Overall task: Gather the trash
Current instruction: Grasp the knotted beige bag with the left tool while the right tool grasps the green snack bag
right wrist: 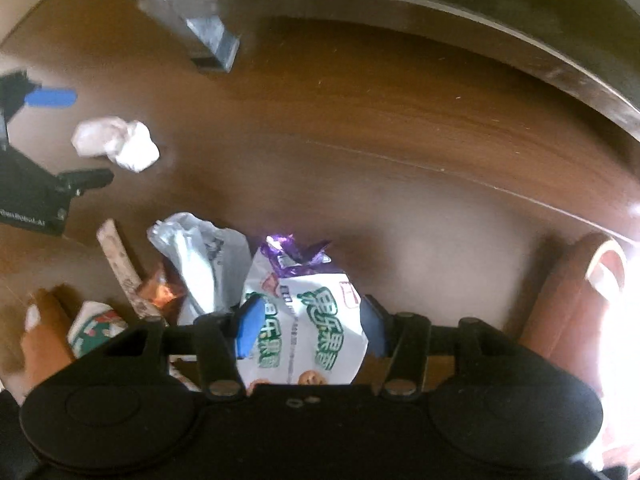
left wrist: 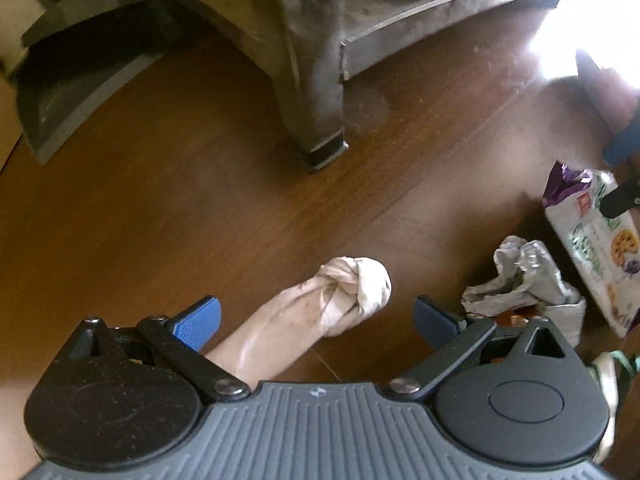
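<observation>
A crumpled pale tissue wad (left wrist: 352, 292) lies on the wooden floor between the wide-open blue pads of my left gripper (left wrist: 316, 320); it also shows in the right wrist view (right wrist: 120, 144). My right gripper (right wrist: 310, 324) has its blue pads on both sides of a white snack bag with green lettering and a purple top (right wrist: 308, 312); the pads look closed against it. The same bag shows at the right edge of the left wrist view (left wrist: 596, 240). A crumpled grey-silver wrapper (left wrist: 524, 280) lies beside the bag (right wrist: 200, 264).
A metal furniture leg (left wrist: 316, 80) and low frame stand ahead. A dark dustpan (left wrist: 76, 72) sits at far left. More litter lies left of the bag: a stick-like piece (right wrist: 120, 268), an orange wrapper (right wrist: 160, 288), a green-and-white carton (right wrist: 96, 328). Strong glare at right.
</observation>
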### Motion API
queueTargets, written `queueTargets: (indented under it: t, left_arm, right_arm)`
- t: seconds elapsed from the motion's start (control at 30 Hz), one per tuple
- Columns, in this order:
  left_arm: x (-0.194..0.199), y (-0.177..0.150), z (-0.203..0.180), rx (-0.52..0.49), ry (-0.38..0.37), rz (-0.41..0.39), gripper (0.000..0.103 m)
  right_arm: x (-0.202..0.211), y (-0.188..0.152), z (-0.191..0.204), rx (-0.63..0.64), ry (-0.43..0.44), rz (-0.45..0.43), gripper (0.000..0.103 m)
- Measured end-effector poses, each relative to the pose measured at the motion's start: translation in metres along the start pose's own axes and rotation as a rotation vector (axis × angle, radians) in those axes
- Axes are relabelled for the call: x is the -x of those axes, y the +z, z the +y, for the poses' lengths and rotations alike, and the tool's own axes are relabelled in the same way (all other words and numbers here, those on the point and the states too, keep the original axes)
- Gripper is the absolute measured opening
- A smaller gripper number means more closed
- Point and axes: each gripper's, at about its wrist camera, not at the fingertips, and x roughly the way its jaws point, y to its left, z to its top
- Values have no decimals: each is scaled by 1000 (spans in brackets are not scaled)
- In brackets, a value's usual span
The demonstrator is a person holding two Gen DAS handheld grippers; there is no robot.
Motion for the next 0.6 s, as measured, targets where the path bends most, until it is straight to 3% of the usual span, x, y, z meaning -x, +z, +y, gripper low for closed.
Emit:
queueTargets:
  t: [0.2,0.37,0.43,0.5,0.6]
  left_arm:
    - [-26,2,-7,-56,-12,28,100]
    - [-42,4,-8,-28,-35,63,72]
    - [-44,3,-7,-7,-46,70,69]
    - [-44,3,-6,7,-62,74,59]
    - [-43,0,-6,32,-68,77,43]
  right_arm:
    - [-25,5,-1,27,-11,47,52]
    - [-37,7,-2,-20,9,51,52]
    - [-38,8,-1,-41,16,40,51]
    - [-36,9,0,-44,19,24,49]
    - [-35,9,4,-15,0,28,30]
